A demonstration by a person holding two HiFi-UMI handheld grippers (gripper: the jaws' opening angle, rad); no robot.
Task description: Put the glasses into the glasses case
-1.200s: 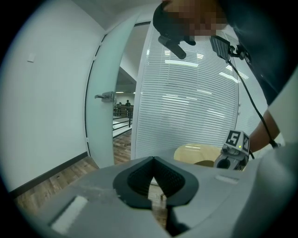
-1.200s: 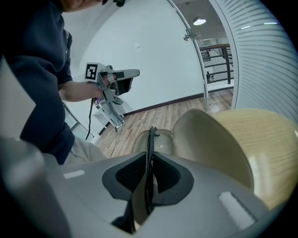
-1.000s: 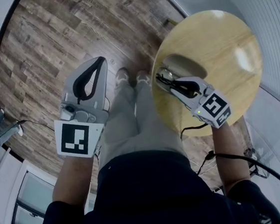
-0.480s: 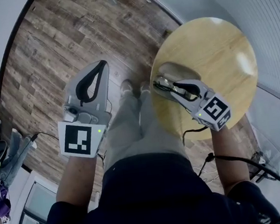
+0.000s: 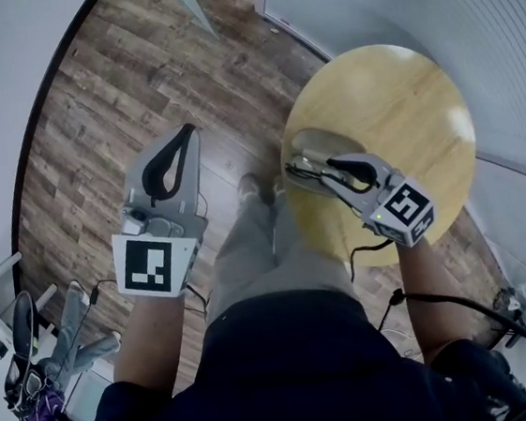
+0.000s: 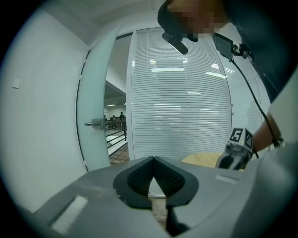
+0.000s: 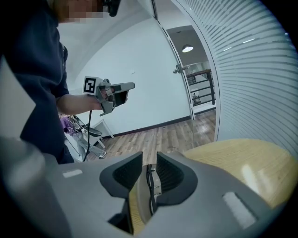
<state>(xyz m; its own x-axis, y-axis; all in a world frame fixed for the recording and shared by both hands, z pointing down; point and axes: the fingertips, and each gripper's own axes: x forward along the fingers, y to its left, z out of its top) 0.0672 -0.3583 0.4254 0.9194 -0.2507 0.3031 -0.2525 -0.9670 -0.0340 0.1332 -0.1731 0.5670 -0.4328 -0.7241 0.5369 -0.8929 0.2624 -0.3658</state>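
A round wooden table [image 5: 401, 95] carries an open grey glasses case [image 5: 317, 142] near its left edge. My right gripper [image 5: 330, 162] hovers over the case, shut on the thin black glasses [image 5: 306, 173]. In the right gripper view the black frame [image 7: 150, 188] stands on edge between the jaws, just above the case's pale inside [image 7: 138, 197]. My left gripper [image 5: 186, 129] is held out over the floor to the left of the table. It is shut with nothing in it, and its tips [image 6: 153, 159] meet in the left gripper view.
Wood plank floor [image 5: 101, 110] lies under the left gripper. A wall of white blinds [image 5: 468, 21] curves round the table's far side. A glass door with a handle [image 6: 95, 123] stands left of it. A chair with clothes [image 5: 36, 372] sits at lower left.
The right gripper has shifted slightly left with the glasses, closer over the case. The head view has swung, so the table shows further up. The left gripper stays shut and almost still.
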